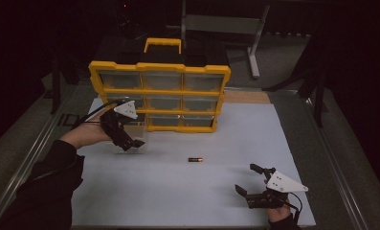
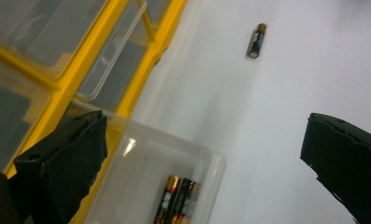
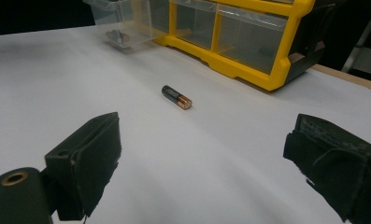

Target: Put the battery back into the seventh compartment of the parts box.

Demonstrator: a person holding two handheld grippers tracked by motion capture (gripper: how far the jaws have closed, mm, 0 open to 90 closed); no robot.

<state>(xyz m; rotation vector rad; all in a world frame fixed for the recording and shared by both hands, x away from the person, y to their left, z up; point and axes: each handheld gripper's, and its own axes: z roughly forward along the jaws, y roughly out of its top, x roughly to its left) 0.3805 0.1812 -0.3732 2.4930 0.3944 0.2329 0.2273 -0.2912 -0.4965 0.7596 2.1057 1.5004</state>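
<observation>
Batteries are the things in hand: two of them (image 2: pixel 178 198) lie side by side in a clear drawer (image 2: pixel 141 154) that stands pulled out on the white bench (image 1: pixel 178 187), directly under and between the jaws of the left tongs (image 1: pixel 130 141). Those tongs gape wide with nothing in them, hovering above the drawer's open top. Beside them, on their outer side, rises the yellow organizer (image 1: pixel 160 96) with its rows of clear drawers, just behind the pulled-out one. A single battery (image 1: pixel 195 159) lies loose on the bench, well apart from the left tongs and ahead of the right tongs (image 1: pixel 254 184), roughly midway between the two. In the right gripper view it (image 3: pixel 176 97) sits straight ahead of the jaws, untouched. The right tongs are also spread wide and empty, held low near the bench's near edge.
</observation>
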